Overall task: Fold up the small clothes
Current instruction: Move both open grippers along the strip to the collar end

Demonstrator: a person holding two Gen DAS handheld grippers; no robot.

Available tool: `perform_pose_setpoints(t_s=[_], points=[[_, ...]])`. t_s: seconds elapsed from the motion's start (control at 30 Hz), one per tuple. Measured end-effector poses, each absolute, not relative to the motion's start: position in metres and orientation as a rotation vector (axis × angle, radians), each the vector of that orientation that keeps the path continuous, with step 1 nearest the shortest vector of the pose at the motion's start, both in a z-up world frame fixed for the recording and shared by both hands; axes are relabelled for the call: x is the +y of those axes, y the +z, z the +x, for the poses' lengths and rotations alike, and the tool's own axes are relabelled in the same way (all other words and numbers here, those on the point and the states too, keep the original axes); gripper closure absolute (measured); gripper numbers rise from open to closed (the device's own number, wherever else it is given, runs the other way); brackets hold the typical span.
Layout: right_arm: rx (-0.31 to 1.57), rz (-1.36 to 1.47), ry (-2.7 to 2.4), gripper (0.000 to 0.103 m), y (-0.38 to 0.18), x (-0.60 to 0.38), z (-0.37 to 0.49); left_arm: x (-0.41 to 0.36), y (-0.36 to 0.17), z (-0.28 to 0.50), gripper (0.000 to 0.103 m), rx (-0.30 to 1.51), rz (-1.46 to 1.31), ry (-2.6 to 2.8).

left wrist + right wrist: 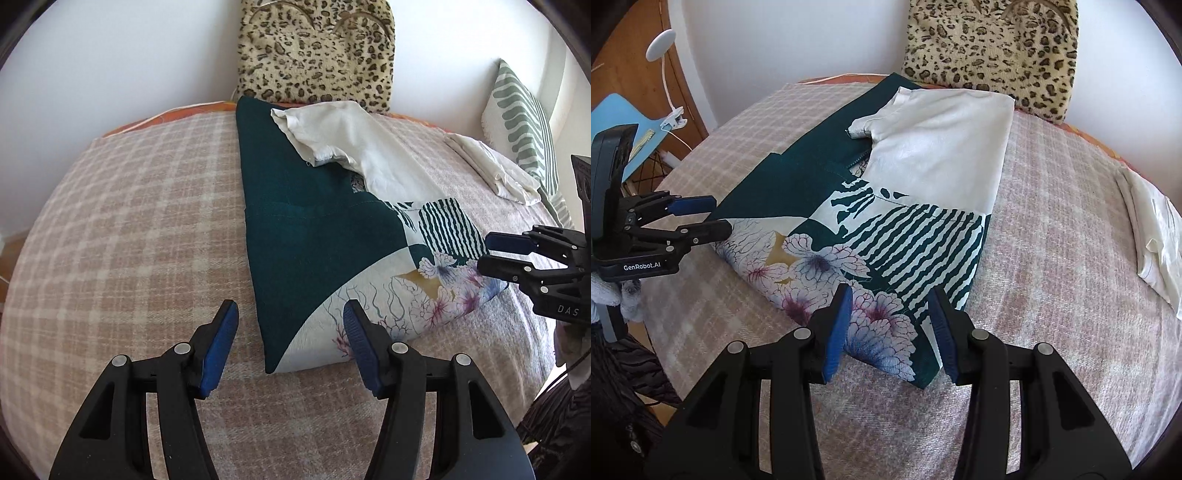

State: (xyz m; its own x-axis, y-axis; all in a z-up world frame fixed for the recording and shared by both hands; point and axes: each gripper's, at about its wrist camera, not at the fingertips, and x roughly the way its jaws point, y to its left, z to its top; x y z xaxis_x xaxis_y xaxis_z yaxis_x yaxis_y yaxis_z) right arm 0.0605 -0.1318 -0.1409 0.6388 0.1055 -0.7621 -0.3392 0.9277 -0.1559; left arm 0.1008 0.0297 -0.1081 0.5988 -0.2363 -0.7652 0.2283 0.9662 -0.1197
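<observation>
Left gripper (291, 323), black with blue ribbed pads, jaws apart and gripping nothing, poised over the near left corner of a folded dark-green garment printed with white stripes and purple flowers (314, 236). Right gripper (890, 314), same make, jaws likewise apart and empty, straddling the near right corner of that garment (886, 236) without pressing it. Garment spread flat across the middle of a bed covered by a pink-and-cream checked blanket (122, 206). White cotton T-shirt (942, 147) draped over the garment's far half, one sleeve toward the far edge. Leopard-print plush cushion (314, 51) upright against the white wall at the bed's far edge. Crumpled white cloth (491, 170) near the right edge, beside a green-and-white striped pillow (524, 122). Beyond the left edge, a white clip lamp (661, 44).
</observation>
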Motion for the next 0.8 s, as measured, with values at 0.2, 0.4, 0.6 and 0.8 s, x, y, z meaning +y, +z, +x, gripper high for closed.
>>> perform_pose_setpoints(t_s=[0.2, 0.4, 0.6, 0.8], points=[[0.784, -0.256, 0.294, 0.058, -0.119, -0.126, 0.067, 0.049, -0.079, 0.115, 0.043, 0.842, -0.216, -0.336], [0.755, -0.189, 0.274, 0.058, -0.107, -0.139, 0.078, 0.063, -0.076, 0.126, 0.043, 0.856, -0.296, -0.315], [0.687, -0.150, 0.267, 0.058, -0.097, -0.145, 0.080, 0.069, -0.071, 0.133, 0.043, 0.831, -0.320, -0.309], [0.688, -0.078, 0.268, 0.056, -0.089, -0.157, 0.089, 0.073, -0.064, 0.148, 0.043, 0.788, -0.298, -0.291]])
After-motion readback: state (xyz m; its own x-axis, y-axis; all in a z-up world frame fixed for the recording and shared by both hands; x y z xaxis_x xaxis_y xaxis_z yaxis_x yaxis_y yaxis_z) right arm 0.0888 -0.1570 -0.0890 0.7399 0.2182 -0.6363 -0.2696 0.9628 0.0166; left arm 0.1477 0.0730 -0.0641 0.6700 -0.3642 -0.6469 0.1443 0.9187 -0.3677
